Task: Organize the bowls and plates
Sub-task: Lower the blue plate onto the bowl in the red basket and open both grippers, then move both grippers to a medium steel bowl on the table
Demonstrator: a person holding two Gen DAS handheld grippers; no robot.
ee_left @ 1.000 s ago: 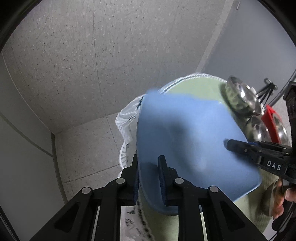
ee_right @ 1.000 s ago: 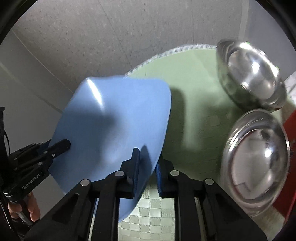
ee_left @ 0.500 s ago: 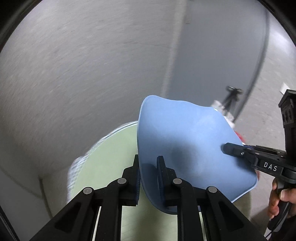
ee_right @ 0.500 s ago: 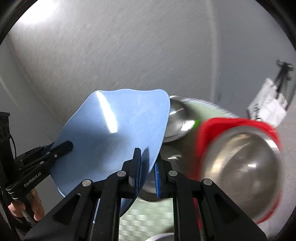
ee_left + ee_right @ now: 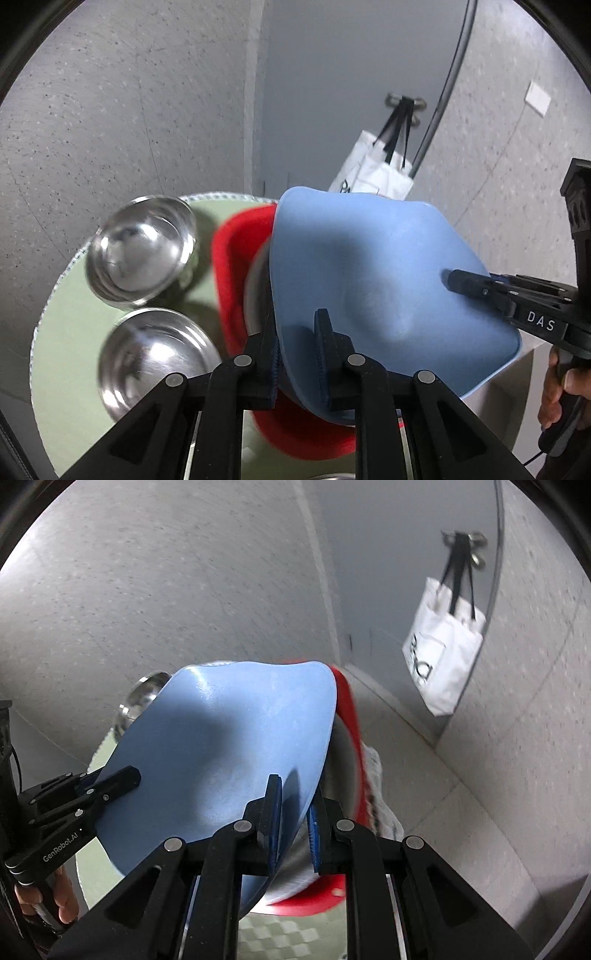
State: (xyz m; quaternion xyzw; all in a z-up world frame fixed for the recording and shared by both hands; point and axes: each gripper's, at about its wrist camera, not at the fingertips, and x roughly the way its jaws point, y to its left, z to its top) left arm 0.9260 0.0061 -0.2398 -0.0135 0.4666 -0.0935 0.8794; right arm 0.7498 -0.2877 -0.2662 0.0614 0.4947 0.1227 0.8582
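Note:
A light blue squarish plate (image 5: 388, 280) is held in the air by both grippers. My left gripper (image 5: 297, 332) is shut on its near rim; my right gripper (image 5: 295, 801) is shut on the opposite rim and also shows in the left wrist view (image 5: 465, 282). The plate (image 5: 221, 746) hangs just above a red plate (image 5: 232, 266) that carries a steel bowl, mostly hidden. Two steel bowls (image 5: 140, 247) (image 5: 155, 358) sit left of it on the round green table (image 5: 66, 325).
A white tote bag (image 5: 443, 653) hangs on a hook on the grey wall behind the table. The table's far edge (image 5: 221, 195) lies close behind the bowls. A white patterned cloth (image 5: 376, 775) hangs off the table's right side.
Both grippers have carried the blue plate to the right across the table, from over bare green cloth to over the red plate. The grip on both rims is unchanged.

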